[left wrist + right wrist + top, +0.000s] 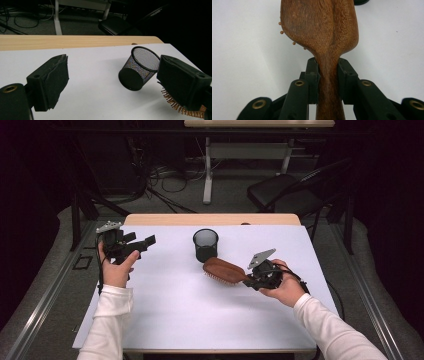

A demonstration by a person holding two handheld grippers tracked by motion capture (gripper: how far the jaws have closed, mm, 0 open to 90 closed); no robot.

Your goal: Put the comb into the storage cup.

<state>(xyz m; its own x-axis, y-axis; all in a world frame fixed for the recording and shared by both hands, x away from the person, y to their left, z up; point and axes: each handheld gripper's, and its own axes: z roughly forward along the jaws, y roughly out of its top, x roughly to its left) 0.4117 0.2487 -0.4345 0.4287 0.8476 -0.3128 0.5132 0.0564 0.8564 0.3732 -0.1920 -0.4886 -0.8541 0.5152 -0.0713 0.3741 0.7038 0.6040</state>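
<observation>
High view: one wooden hairbrush (223, 270), one black mesh cup (205, 244), both on the white table cover (200, 315). Two grippers, one per hand. Right gripper (250, 280) lay low at the table's right, jaws clamped on the brush handle; brush head pointed left, just in front of the cup, bristles down. Left gripper (148, 241) was held raised at the table's left edge, jaws spread wide, nothing between them, aimed right toward the cup. Both forearms in white sleeves.

Dim room: grey carpet (230, 195), black chair (285, 192), cables (165, 177), second table (257, 124) behind
</observation>
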